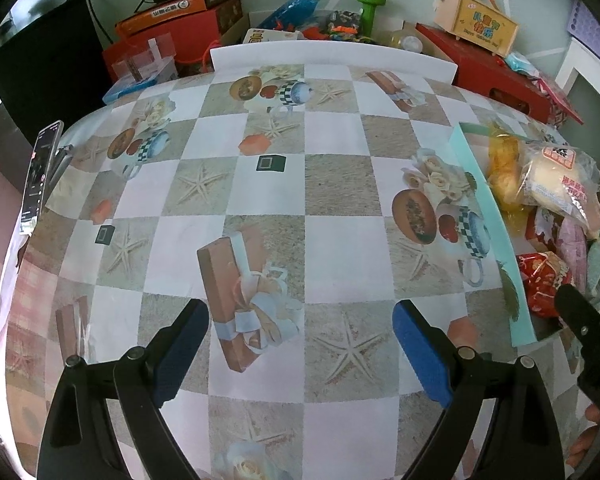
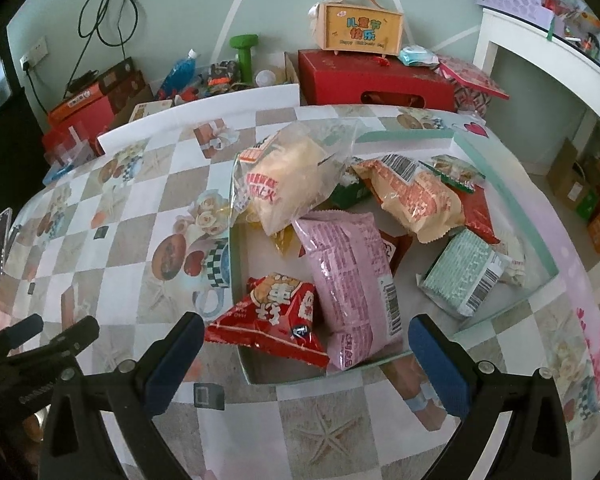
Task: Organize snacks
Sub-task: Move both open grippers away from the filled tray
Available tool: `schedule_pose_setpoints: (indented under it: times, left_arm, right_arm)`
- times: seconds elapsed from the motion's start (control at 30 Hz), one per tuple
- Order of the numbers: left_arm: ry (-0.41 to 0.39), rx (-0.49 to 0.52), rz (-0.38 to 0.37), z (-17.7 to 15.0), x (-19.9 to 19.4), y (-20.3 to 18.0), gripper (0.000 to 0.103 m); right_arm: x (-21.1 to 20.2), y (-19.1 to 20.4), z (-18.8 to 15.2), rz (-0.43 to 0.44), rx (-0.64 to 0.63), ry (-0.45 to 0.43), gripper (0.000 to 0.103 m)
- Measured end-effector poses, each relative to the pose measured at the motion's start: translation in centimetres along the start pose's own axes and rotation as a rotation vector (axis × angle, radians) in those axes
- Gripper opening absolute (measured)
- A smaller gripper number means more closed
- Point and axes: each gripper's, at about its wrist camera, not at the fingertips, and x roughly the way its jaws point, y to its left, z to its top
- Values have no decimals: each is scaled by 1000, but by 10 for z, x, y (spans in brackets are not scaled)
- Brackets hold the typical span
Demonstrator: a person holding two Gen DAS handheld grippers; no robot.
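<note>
Two grippers, both w/ jaws spread wide and nothing between the blue pads. Left gripper (image 1: pixel 300 344) hovers over bare checkered starfish-print tablecloth (image 1: pixel 340 192), snacks off to its right. Right gripper (image 2: pixel 306 360) sits just in front of the near edge of the shallow mint-green cardboard tray (image 2: pixel 504 196), which holds all the snack packs.

Nearest in tray: red crinkly foil snack bag (image 2: pixel 272 320), near-left corner, lying partly over the rim. Beside it, touching, long pink plastic packet w/ barcode (image 2: pixel 352 276). Right of that, pale green striped pack (image 2: pixel 464 272), apart from the pink one. Further in: clear bag w/ pale round bun (image 2: pixel 288 172) propped on other packs at tray's left wall; orange-and-cream wrapped pack (image 2: pixel 416 196) mid-tray.

Beyond the table edge: red rectangular gift box (image 2: pixel 376 80) w/ tan handled box (image 2: pixel 362 28) on top, green dumbbell (image 2: pixel 244 54) against the wall. Phone on stand (image 1: pixel 40 172) at table's left edge.
</note>
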Motion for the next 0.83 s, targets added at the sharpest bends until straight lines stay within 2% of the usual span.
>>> schedule_pose_setpoints:
  times: [0.57, 0.73, 0.83]
  left_arm:
    - [6, -8, 23, -5, -3, -2, 93]
    - [-23, 15, 40, -6, -7, -4, 93]
    - [-23, 9, 25, -5, -7, -4, 93]
  right_arm:
    - [-6, -3, -2, 17, 4, -10, 103]
    - [-5, -3, -3, 16, 5, -9, 103]
    - [-5, -3, -3, 15, 3, -7, 103]
